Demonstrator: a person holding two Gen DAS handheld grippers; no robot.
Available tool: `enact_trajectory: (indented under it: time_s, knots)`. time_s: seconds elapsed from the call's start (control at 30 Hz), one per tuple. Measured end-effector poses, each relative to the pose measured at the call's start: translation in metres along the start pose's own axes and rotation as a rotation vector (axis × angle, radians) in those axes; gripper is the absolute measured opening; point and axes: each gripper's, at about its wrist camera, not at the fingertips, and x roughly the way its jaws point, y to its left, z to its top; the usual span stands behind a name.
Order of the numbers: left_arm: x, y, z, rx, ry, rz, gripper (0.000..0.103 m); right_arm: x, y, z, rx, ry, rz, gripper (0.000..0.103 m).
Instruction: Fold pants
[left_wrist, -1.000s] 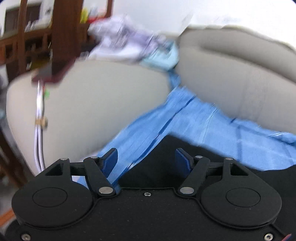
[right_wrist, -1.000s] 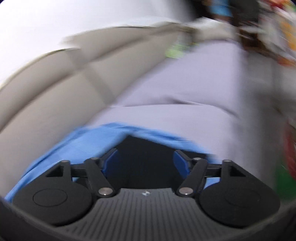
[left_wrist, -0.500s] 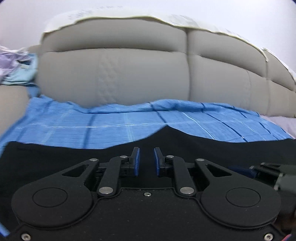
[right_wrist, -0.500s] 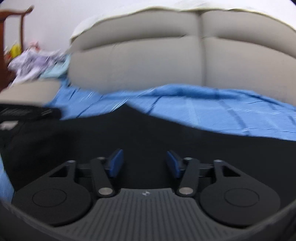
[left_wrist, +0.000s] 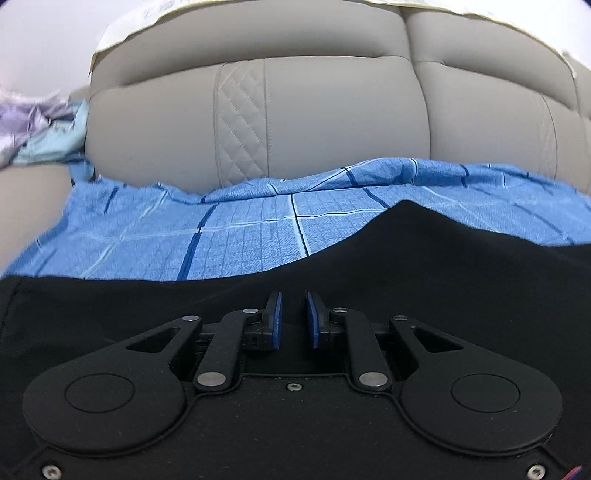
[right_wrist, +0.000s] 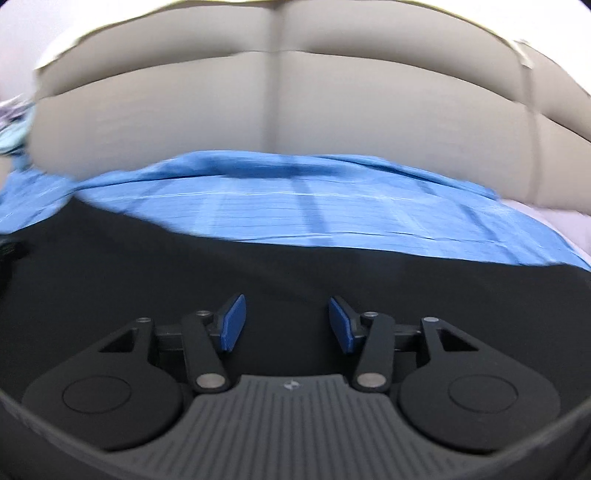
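Black pants (left_wrist: 424, 254) lie spread on a blue checked sheet (left_wrist: 236, 236) on a sofa seat. In the left wrist view my left gripper (left_wrist: 293, 314) sits low over the pants, its blue pads close together with a narrow gap; black cloth lies between them, so it looks shut on the pants. In the right wrist view the pants (right_wrist: 184, 273) fill the lower half and my right gripper (right_wrist: 286, 317) hovers over them with jaws wide apart and nothing held.
Beige padded sofa backrest (left_wrist: 314, 110) rises just behind the sheet. A pile of light purple and pale blue clothes (left_wrist: 40, 129) lies on the left armrest. The sheet (right_wrist: 332, 214) ends at the right on a pale cushion (right_wrist: 546, 225).
Both grippers swung from the sofa's sides to face the backrest over the pants. The left gripper went from wide open to nearly closed on the pants; the right stayed open.
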Motion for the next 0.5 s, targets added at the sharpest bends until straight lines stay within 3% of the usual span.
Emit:
enact_trajectory:
  time_s: [0.27, 0.4, 0.5]
  knots:
    - [-0.004, -0.005, 0.0, 0.008, -0.005, 0.009, 0.017, 0.015, -0.121, 0.004, 0.154, 0.026, -0.182, 0.064]
    - [-0.005, -0.006, -0.001, 0.016, -0.007, 0.021, 0.017, 0.017, -0.18, 0.012, 0.344, 0.031, -0.225, 0.069]
    - [-0.005, -0.005, -0.001, 0.012, -0.006, 0.017, 0.017, -0.006, -0.217, 0.008, 0.498, -0.03, -0.199, 0.075]
